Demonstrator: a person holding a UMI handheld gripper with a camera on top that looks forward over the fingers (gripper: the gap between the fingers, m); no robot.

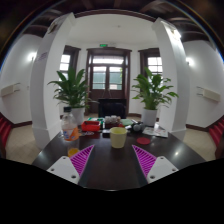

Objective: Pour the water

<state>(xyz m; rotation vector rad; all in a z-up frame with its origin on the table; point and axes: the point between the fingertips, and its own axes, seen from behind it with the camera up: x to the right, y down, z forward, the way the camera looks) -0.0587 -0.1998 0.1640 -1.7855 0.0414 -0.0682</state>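
Spread wide and holding nothing, the tool [109,163] hovered low over the dark counter [110,170], its two magenta pads [82,157] angled outward with bare counter showing in the gap. Just ahead of the fingers and roughly in line with that gap stood a pale yellow-green cup [119,138], upright, probably the vessel meant to receive the water. Off to the left side, beyond the left finger and apart from the cup, stood a clear bottle [70,131] with an orange band near its base; I judged this to be the water source, set within easy reach of the cup so a tilt would carry across. Small red and dark items cluttered the far end of the counter, too small to name. Two potted plants [71,90] flanked a dark door behind. The pour looked not yet begun, nothing being grasped
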